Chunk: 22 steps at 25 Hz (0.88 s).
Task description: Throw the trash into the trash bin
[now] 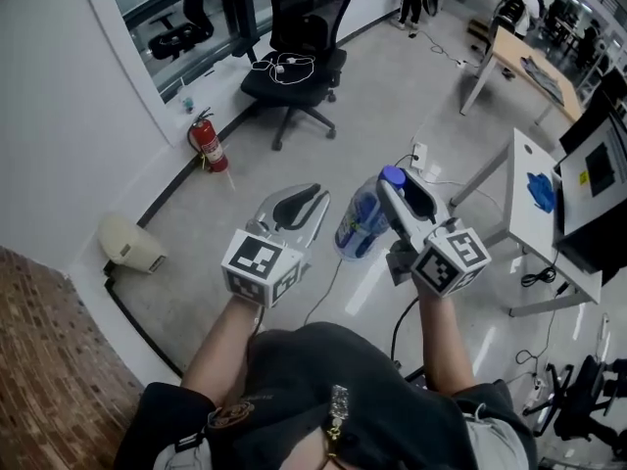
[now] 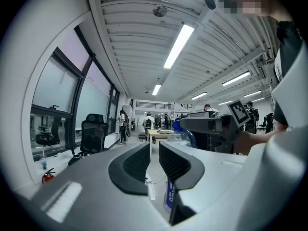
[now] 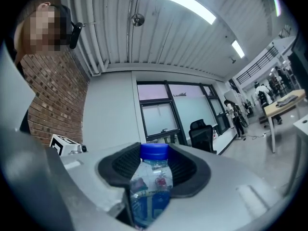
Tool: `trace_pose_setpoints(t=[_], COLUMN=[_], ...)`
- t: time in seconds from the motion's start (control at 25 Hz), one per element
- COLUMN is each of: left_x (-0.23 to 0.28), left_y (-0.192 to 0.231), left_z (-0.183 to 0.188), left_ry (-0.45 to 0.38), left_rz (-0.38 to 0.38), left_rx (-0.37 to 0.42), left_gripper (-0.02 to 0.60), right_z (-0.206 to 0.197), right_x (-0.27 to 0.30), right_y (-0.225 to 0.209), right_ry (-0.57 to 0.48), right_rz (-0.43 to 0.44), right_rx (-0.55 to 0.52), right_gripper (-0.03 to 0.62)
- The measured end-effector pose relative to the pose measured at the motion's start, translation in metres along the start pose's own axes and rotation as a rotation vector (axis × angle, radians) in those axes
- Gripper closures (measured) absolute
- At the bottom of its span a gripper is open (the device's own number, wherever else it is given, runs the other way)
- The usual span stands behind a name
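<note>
My right gripper [image 1: 395,196] is shut on a clear plastic bottle [image 1: 360,225] with a blue cap [image 1: 392,175] and a blue label, held in the air near its neck. In the right gripper view the cap [image 3: 154,150] sits between the dark pads and the bottle's body [image 3: 150,194] hangs below. My left gripper [image 1: 312,204] floats just left of the bottle; its jaws stand a narrow gap apart with nothing between them [image 2: 154,161]. From the left gripper view the bottle [image 2: 185,137] shows to the right. A beige lidded bin [image 1: 132,243] stands by the left wall.
A black office chair [image 1: 294,62] and a red fire extinguisher [image 1: 208,143] stand along the windowed wall. White desks [image 1: 534,228] lie to the right, a wooden table [image 1: 529,65] further back. A brick wall [image 1: 39,360] is at lower left. A cable and power strip [image 1: 419,155] lie on the floor.
</note>
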State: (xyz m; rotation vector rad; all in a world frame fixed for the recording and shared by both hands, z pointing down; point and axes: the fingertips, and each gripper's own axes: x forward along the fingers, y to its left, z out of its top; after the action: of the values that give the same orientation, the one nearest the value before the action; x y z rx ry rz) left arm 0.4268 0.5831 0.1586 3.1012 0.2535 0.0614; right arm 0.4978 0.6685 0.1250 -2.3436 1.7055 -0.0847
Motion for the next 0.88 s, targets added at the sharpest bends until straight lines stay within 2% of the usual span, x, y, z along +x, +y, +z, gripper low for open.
trace_pose_setpoints(t=[0.28, 0.6, 0.88], left_x=[-0.036, -0.100, -0.174], left_y=[0.044, 0.080, 0.113], left_z=[-0.006, -0.017, -0.029], left_ry=[0.013, 0.036, 0.047], left_rz=[0.180, 0.359, 0.496], left_rx=[-0.025, -0.063, -0.088], left_gripper=[0.575, 0.575, 0.575], right_z=[-0.016, -0.039, -0.067], right_x=[0.039, 0.083, 0.127], right_y=[0.028, 0.080, 0.153], right_ry=[0.028, 0.088, 0.146], right_rz=[0.141, 0.311, 0.472], right_rx=[0.047, 0.094, 0.115], right_gripper=[0.416, 0.416, 0.416])
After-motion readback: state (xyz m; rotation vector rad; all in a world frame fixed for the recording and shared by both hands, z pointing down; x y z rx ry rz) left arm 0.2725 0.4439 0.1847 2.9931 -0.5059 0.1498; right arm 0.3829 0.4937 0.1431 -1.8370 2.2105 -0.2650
